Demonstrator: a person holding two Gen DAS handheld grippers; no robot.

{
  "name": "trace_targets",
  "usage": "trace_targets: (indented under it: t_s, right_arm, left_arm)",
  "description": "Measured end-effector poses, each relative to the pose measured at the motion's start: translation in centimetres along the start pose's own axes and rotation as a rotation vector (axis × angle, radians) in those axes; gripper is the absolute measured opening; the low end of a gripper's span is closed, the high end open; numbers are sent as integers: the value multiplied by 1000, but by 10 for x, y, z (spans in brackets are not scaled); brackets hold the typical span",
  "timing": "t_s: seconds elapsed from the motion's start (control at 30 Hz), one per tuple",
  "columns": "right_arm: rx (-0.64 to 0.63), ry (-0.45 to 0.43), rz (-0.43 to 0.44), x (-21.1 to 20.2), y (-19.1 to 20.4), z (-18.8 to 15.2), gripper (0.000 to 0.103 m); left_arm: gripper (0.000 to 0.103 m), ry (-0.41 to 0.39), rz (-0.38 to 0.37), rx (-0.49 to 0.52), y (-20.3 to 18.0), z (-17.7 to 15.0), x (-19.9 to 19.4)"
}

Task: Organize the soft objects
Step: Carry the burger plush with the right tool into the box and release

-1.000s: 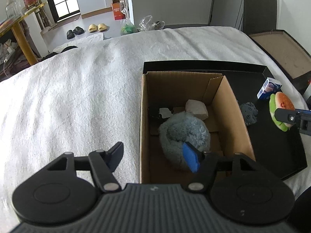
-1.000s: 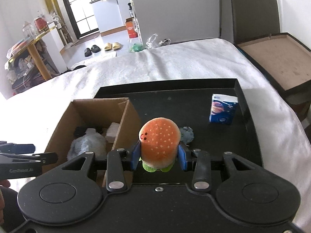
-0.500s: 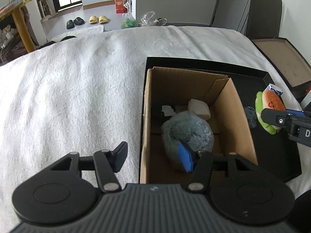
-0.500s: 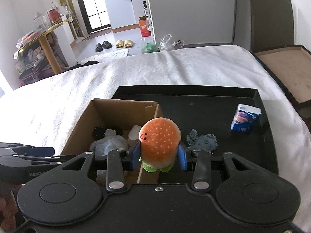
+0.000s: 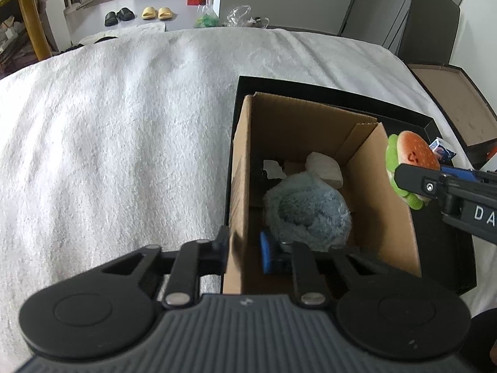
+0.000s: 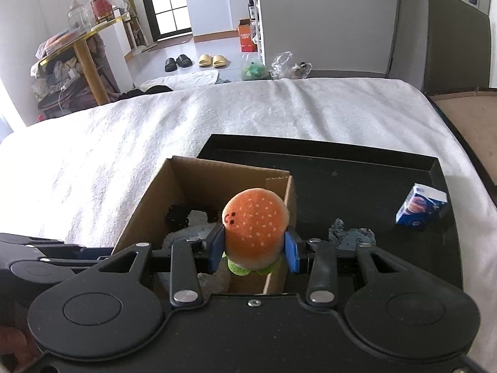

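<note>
An open cardboard box [image 5: 385,208] [image 6: 146,205] stands on a black tray [image 6: 357,186]. Inside lie a fluffy grey-blue plush [image 5: 307,208], a white soft piece [image 5: 323,166] and something black. My left gripper [image 5: 245,248] straddles the box's near-left wall, one finger outside, one inside, jaws narrowed on the wall. My right gripper [image 6: 254,247] is shut on a burger plush [image 6: 254,227] [image 5: 410,168], held above the box's right wall. A small grey soft thing [image 6: 351,234] lies on the tray.
A small blue carton [image 6: 421,208] stands on the tray's right side. The tray rests on a white towel-covered bed [image 5: 124,130]. A brown-lined black lid [image 5: 453,99] lies off the bed's right edge. Floor clutter and a yellow table are far behind.
My left gripper has narrowed and come down over the box's left wall. My right gripper has carried the burger plush left, from over the tray to the box's right wall.
</note>
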State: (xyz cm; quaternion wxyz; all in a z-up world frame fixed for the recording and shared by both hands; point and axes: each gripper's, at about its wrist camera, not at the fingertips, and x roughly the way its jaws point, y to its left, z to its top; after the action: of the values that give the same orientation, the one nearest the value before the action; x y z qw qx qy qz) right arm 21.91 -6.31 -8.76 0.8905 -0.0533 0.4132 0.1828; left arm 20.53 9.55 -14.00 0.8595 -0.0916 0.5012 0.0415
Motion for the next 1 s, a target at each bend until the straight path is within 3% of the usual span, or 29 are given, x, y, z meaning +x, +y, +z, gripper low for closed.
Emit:
trace_targets:
  t_s: [0.27,0.43,1.0]
  right_arm:
    - [-24,21,-6,7,11,0,41]
    - [-50,15,-27,7,16,-1,50]
    - [59,27,-52,-6,-26,-28,55]
  left_arm:
    - [9,2,-11,-20,5,1,2]
    - [9,0,-13,-14,5,0,0]
    - [8,-15,13,3,-1,-1,-10]
